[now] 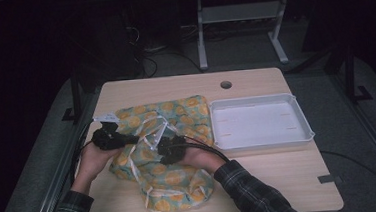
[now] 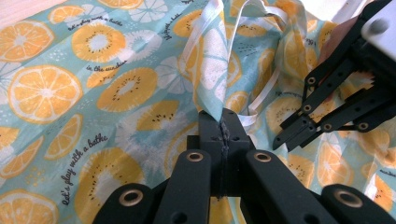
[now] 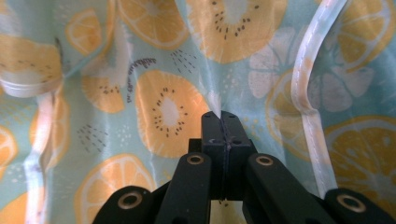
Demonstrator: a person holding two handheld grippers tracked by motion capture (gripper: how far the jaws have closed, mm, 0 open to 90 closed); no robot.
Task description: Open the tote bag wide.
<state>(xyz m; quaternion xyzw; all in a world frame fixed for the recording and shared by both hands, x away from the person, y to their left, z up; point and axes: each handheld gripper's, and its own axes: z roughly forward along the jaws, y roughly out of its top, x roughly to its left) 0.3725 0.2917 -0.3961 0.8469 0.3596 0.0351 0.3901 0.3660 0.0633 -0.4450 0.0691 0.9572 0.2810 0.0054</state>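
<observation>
Wooden worktop [image 1: 261, 181], fruit-print cloth [image 1: 176, 117] bunched toward its left front edge. Left gripper [image 2: 223, 122] fingers are clamped on a raised fold; right gripper [image 3: 221, 115] fingers pinch cloth too, just beside.

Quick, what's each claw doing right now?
Left claw: closed, pinching the fruit-print cloth.
Right claw: closed, pinching the same cloth.

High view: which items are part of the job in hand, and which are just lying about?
In the job:
- fruit-print cloth, bunched on the table
- left gripper, shut on a fold of it
- right gripper, shut on the cloth too

Lying about:
- white tray, beside the cloth, untouched
- table
</observation>
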